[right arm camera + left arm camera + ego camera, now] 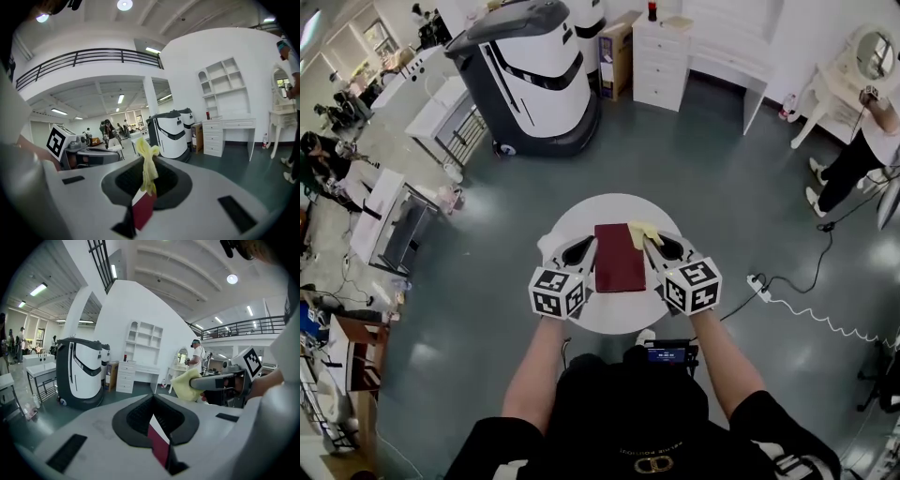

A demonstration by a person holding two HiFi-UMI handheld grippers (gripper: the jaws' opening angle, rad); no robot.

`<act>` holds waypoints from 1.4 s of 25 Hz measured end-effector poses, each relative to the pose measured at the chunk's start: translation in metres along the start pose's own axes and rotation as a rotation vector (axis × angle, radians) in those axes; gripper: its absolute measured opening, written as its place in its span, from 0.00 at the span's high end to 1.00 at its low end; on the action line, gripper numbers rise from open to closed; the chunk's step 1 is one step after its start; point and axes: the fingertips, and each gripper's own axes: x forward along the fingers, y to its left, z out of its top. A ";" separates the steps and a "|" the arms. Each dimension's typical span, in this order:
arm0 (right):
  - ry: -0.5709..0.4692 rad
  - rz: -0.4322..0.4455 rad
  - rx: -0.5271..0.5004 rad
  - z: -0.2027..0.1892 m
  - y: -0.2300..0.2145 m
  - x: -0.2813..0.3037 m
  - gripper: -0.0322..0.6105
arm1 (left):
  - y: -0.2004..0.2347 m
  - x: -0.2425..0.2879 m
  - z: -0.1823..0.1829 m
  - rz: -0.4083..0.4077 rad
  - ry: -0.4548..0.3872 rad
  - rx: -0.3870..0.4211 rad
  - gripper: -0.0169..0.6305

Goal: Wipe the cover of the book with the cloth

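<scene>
A bulky white and dark grey wheeled machine [534, 80] is standing beyond the round white table [600, 211], with a brown cardboard box [616, 56] and a white chest of drawers [661, 61] sitting beside it. A person in dark trousers [853, 159] is standing at the right, and a white power strip [757, 286] is lying on the floor.

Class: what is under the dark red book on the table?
The book lies flat on a round white table, whose top shows around it. Whatever lies directly beneath the book is covered.

Head cam top-down, gripper cams share book [619, 257]
</scene>
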 end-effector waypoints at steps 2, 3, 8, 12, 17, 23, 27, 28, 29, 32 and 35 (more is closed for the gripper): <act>0.003 0.015 -0.002 0.004 -0.004 0.010 0.82 | 0.006 0.003 0.002 0.014 -0.001 -0.007 0.96; 0.006 0.022 -0.001 0.005 -0.005 0.014 0.82 | 0.010 0.004 0.002 0.020 0.001 -0.010 0.96; 0.020 0.035 0.001 0.010 -0.001 0.032 0.82 | 0.024 0.010 0.007 0.021 0.004 -0.025 0.96; 0.013 0.002 0.018 0.015 0.002 0.045 0.82 | 0.035 0.015 0.009 -0.016 0.013 -0.025 0.96; -0.001 -0.037 0.042 0.019 0.002 0.052 0.82 | 0.041 0.023 0.015 -0.067 0.019 -0.022 0.96; -0.004 -0.063 0.049 0.020 0.003 0.051 0.82 | 0.040 0.027 0.014 -0.103 0.027 -0.018 0.96; 0.004 -0.065 0.046 0.020 -0.003 0.051 0.82 | 0.037 0.033 0.013 -0.110 0.037 -0.018 0.96; 0.008 -0.063 0.046 0.019 -0.005 0.050 0.82 | 0.037 0.034 0.012 -0.107 0.041 -0.017 0.96; 0.012 -0.060 0.046 0.017 -0.008 0.049 0.82 | 0.037 0.035 0.010 -0.102 0.046 -0.017 0.96; 0.021 -0.048 0.046 0.015 -0.018 0.044 0.82 | 0.036 0.038 0.008 -0.080 0.054 -0.020 0.96; 0.028 -0.029 0.051 0.013 -0.030 0.040 0.82 | 0.037 0.043 0.006 -0.049 0.062 -0.023 0.96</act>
